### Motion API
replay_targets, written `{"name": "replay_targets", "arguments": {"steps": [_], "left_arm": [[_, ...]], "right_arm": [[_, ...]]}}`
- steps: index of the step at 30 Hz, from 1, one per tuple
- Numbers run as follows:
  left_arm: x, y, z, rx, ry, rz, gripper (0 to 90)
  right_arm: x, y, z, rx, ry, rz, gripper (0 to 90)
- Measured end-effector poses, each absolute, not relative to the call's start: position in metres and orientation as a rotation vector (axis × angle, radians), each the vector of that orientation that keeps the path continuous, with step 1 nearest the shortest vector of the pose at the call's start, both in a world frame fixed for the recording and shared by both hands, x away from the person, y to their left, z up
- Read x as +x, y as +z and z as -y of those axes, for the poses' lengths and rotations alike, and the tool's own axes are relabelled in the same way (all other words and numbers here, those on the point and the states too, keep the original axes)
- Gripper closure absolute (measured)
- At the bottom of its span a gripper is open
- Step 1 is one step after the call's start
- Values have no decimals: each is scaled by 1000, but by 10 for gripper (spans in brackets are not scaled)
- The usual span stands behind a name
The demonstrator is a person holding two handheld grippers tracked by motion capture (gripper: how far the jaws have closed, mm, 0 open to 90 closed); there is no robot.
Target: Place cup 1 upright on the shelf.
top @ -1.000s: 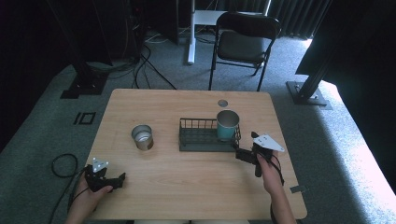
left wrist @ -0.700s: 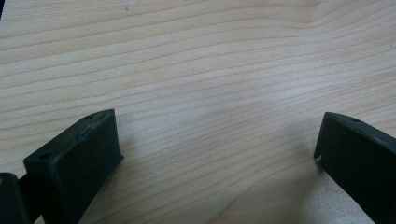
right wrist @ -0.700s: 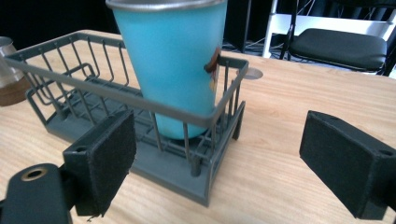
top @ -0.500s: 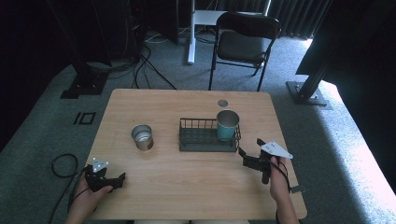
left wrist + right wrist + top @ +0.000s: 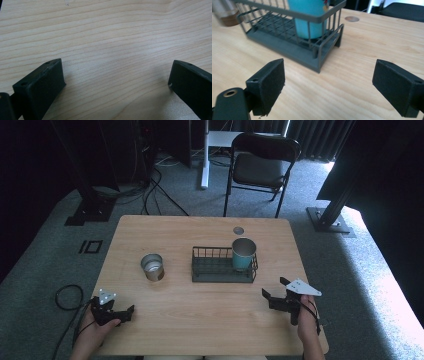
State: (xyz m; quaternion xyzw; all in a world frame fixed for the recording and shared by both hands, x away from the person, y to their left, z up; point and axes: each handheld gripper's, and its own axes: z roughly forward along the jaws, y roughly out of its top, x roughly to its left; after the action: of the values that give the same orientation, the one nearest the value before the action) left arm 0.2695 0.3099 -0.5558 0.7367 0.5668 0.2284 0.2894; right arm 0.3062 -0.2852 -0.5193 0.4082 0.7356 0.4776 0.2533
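Wood table [image 5: 200, 315] — no legible labels.

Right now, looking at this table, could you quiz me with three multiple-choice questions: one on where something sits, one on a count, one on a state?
1. Where does the teal cup stand?
A. on the chair
B. in the wire rack
C. beside the left hand-held gripper

2. How many cups are on the table?
A. two
B. four
C. none

3. How is the right hand-held gripper?
A. shut on a cup
B. open
C. shut on nothing

Answers: 1 B, the rack's wires surround it; 2 A, the teal one plus the metal cup; 3 B, its jaws stand wide apart.
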Motion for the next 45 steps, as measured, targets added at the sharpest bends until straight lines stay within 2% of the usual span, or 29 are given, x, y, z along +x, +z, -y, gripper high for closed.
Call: {"name": "replay_targets", "arguments": {"steps": [9,12,31,45], "left_arm": [[270,-556,-310,1967,609,-1513,9],[270,-556,-310,1967,609,-1513,8],[270,-556,-310,1967,609,-1512,9],[269,-556,-310,1967,609,-1513,9]], "right_arm": [[298,-526,302,1083,1299,-2094,108],[295,-528,307,1064,1293,-2132,143],[278,-543,327,1051,1192,-2258,143],[274,-558,325,1064,1014,-2367,118]]}}
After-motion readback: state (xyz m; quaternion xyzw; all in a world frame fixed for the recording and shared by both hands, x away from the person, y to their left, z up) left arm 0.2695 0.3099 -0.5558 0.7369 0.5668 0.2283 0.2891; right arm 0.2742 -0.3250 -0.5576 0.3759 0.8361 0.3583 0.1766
